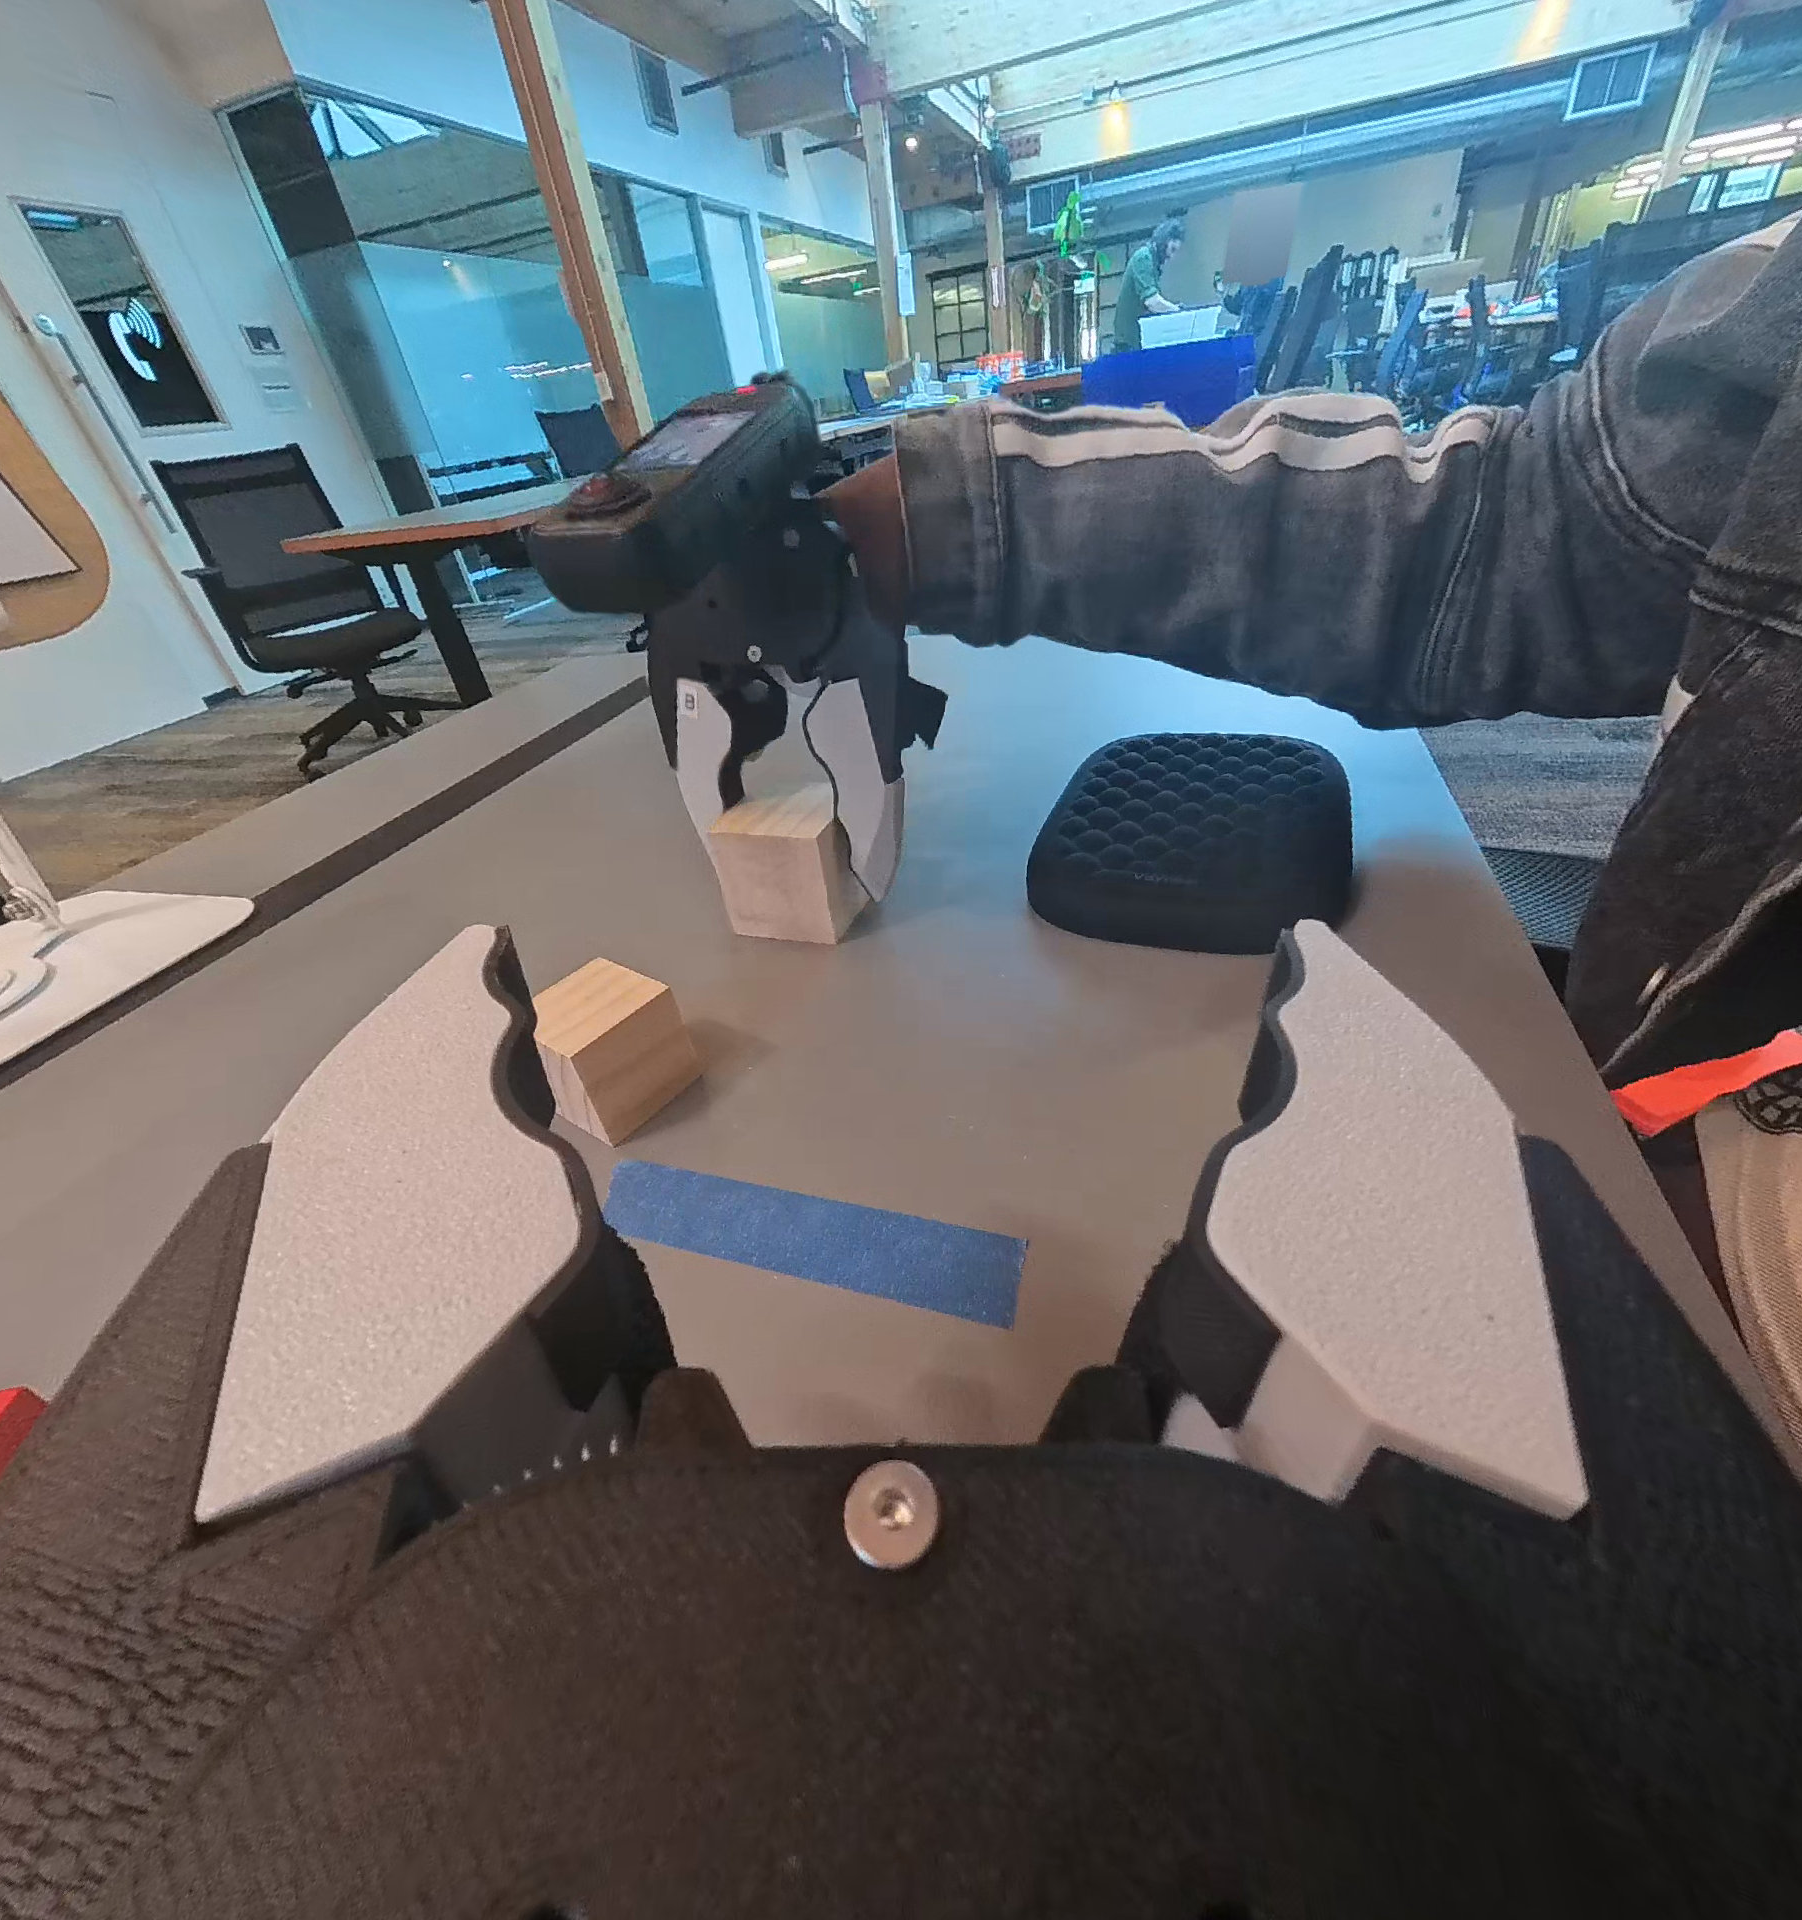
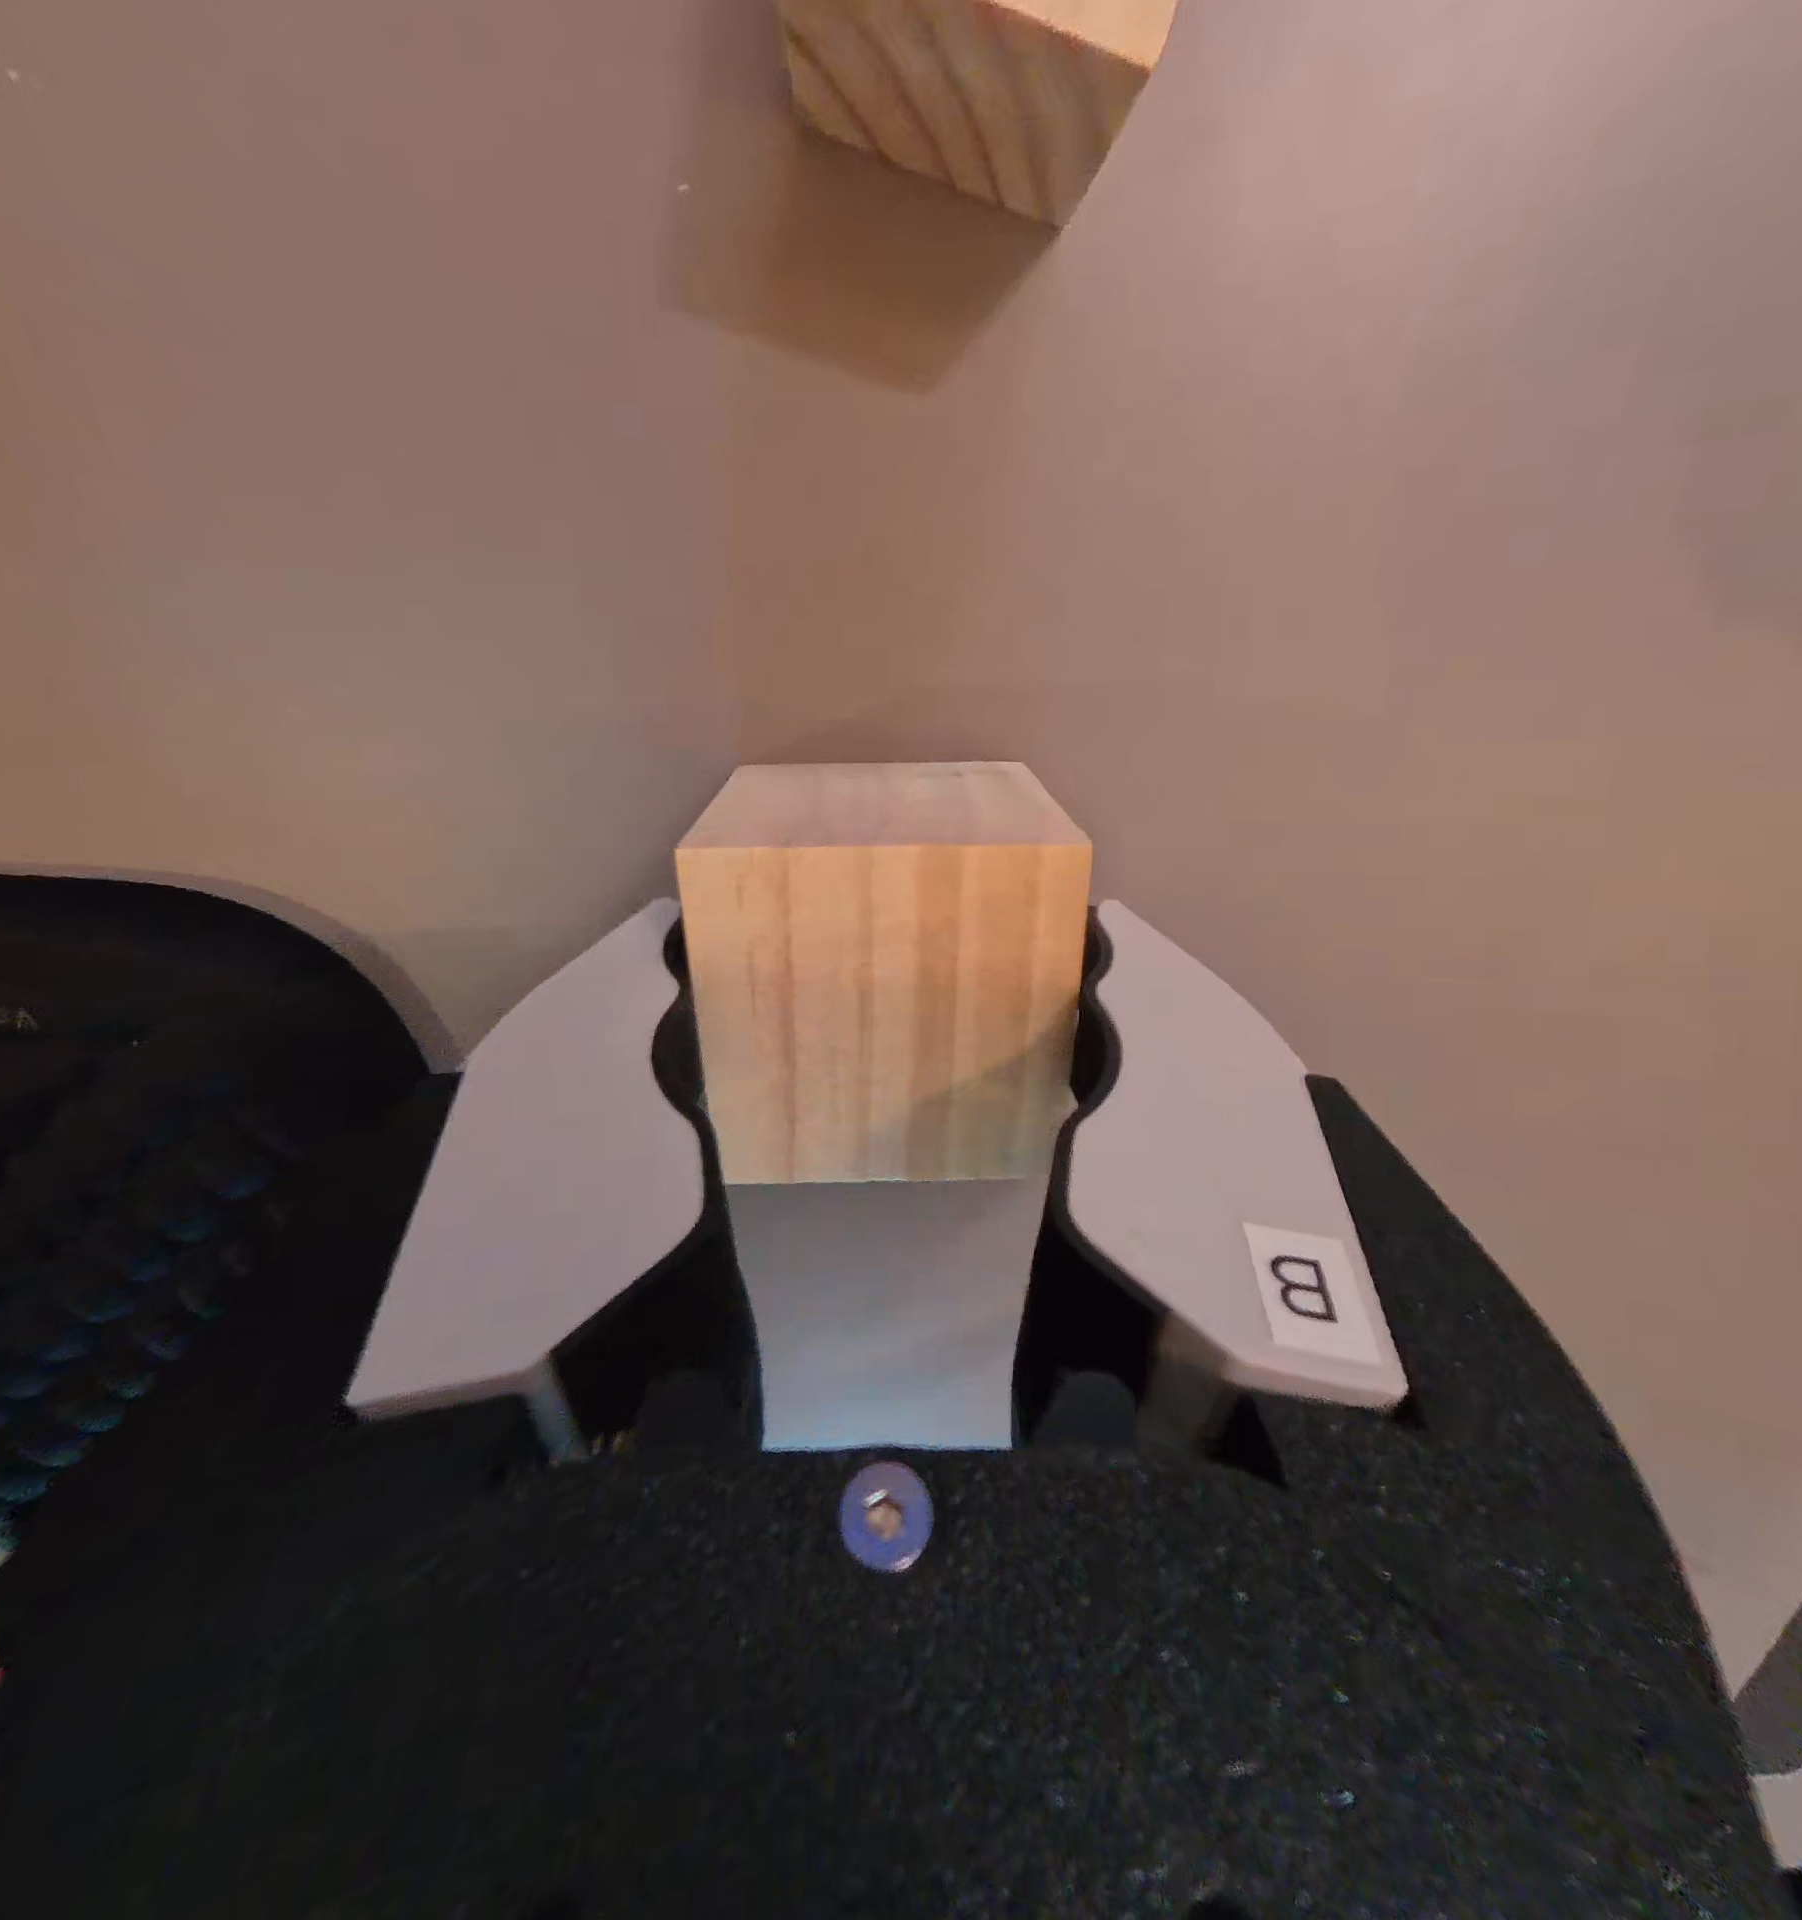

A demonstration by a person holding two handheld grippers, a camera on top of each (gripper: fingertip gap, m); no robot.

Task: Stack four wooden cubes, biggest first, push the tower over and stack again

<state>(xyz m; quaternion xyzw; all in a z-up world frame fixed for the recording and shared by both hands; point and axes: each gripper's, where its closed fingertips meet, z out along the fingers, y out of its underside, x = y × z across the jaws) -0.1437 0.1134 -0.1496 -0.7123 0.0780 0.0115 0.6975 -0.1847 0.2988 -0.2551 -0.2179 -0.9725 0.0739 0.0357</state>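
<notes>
A large wooden cube (image 1: 788,873) stands on the grey table (image 1: 980,1039). My right gripper (image 1: 793,852) reaches down over it. In the right wrist view both pads press the sides of this cube (image 2: 881,997), so my right gripper (image 2: 884,914) is shut on it. A smaller wooden cube (image 1: 616,1049) lies on the table just inside the left finger (image 1: 409,1143) of my left gripper (image 1: 897,935), which is wide open and holds nothing. The smaller cube also shows at the top of the right wrist view (image 2: 970,94).
A strip of blue tape (image 1: 814,1242) lies on the table between my left fingers. A black textured pad (image 1: 1193,842) sits to the right of the large cube. A white stand base (image 1: 66,966) is at the left, and a sleeve (image 1: 1292,561) crosses above the table.
</notes>
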